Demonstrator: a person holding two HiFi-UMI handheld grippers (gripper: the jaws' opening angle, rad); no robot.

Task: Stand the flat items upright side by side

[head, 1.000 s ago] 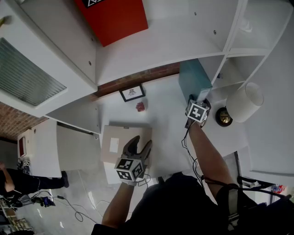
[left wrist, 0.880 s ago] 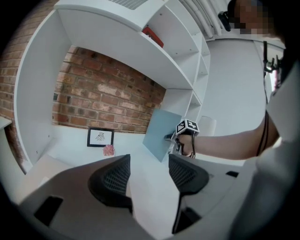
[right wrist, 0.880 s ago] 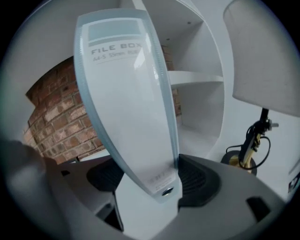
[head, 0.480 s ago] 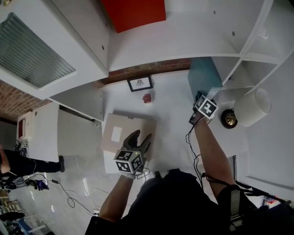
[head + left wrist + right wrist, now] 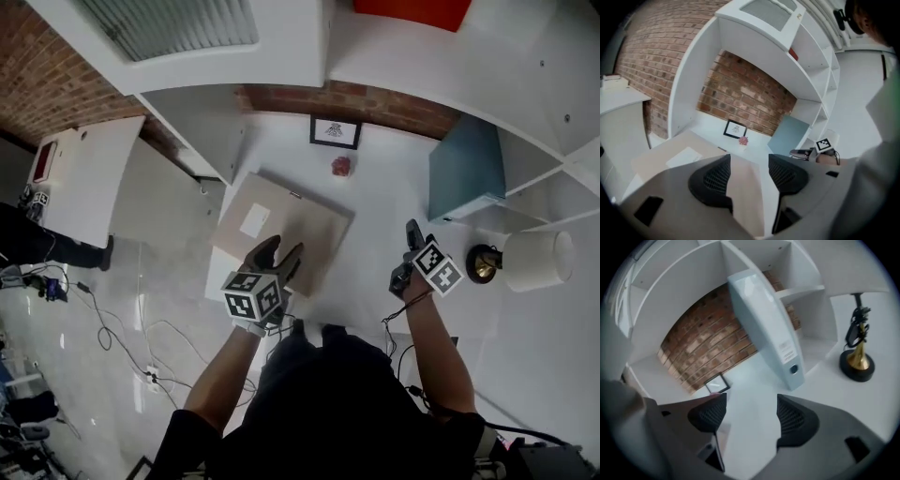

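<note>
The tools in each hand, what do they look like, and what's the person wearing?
The left tool and right tool have grey bodies, dark jaws with mesh pads, and a cube of black-and-white square markers. A black cable trails from the right one, whose jaws have just been closing, nothing between them. The person wears a dark short-sleeved top.
</note>
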